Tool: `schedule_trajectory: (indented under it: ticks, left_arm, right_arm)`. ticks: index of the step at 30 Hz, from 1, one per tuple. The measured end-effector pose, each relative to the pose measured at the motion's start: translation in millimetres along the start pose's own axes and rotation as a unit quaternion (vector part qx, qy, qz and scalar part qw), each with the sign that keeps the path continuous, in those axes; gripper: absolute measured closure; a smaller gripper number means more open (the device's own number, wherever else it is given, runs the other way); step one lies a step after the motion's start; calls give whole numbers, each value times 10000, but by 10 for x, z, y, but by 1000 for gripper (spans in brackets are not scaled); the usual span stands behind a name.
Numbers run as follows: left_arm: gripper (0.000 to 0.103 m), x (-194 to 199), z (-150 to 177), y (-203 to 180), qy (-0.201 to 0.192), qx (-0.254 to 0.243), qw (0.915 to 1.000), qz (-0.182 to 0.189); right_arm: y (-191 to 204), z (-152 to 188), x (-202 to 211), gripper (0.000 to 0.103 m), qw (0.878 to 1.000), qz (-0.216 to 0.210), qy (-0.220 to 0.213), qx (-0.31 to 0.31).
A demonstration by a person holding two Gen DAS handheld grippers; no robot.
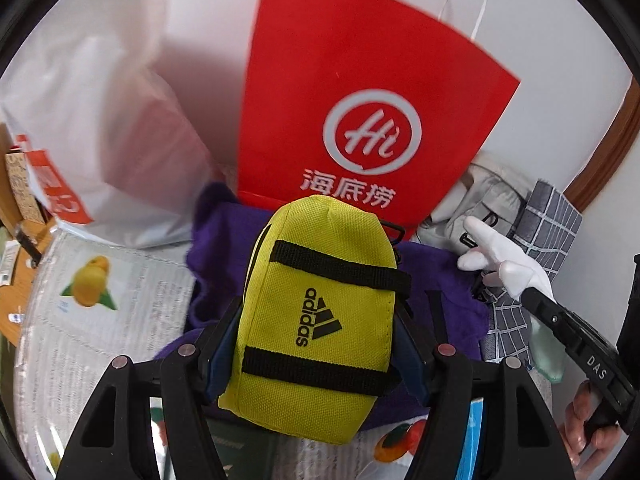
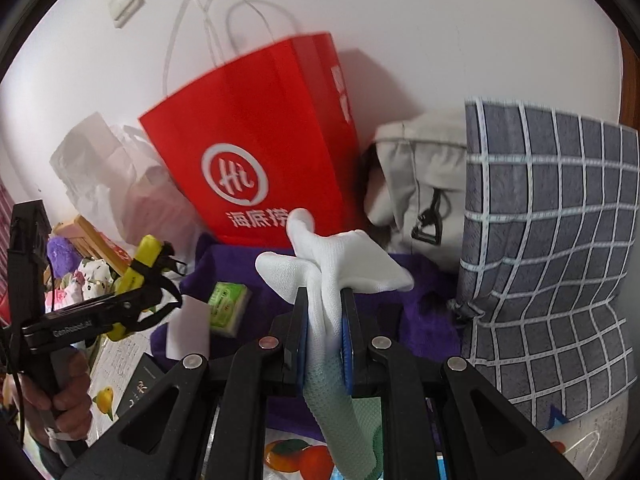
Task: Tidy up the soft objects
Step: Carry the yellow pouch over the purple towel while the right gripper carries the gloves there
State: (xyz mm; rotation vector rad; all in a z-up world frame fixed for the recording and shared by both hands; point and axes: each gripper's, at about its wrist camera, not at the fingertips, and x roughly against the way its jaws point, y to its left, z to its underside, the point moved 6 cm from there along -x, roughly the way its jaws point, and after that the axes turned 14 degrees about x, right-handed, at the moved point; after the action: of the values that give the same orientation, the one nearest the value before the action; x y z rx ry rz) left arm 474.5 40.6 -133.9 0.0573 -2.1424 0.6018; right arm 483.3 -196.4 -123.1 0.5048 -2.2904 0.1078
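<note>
Two hand-held grippers are each clamped on something soft. The left hand-held gripper (image 1: pixel 316 344) has its jaws pressed against both sides of a yellow pouch (image 1: pixel 320 320) with black straps and an adidas logo, holding it raised over a purple towel (image 1: pixel 224 240). The right hand-held gripper (image 2: pixel 325 332) pinches a white glove (image 2: pixel 332 264) between nearly closed jaws; the glove's white fingers stick up past the fingertips and its pale green cuff hangs down behind them.

A red paper bag (image 1: pixel 360 92) with white cord handles stands upright against the wall just behind the towel; its inside cannot be seen from either view. To its left leans a white plastic bag (image 1: pixel 100 140), contents hidden. To its right rest a beige fabric bag (image 2: pixel 420 184) with a black buckle and a grey checked cushion (image 2: pixel 552 240). A small green packet (image 2: pixel 230 308) lies on the towel
</note>
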Motion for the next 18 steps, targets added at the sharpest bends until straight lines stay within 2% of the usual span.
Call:
schedule_trajectory:
  ticks: [9,14,18]
  left_arm:
    - [37,-340,13,-96,232,-89,9997,-20]
    - [36,-504,63,-82,535,-79,9985,58]
    - [36,-527,93,-141,563,-195,9981,150]
  right_arm:
    - [-151,207,-411,89,9988,38,486,-80]
    - [-145,305,-663,89,9967,-17,789,-167]
    - [-139,397,-839,89,9946,73,1015,-213]
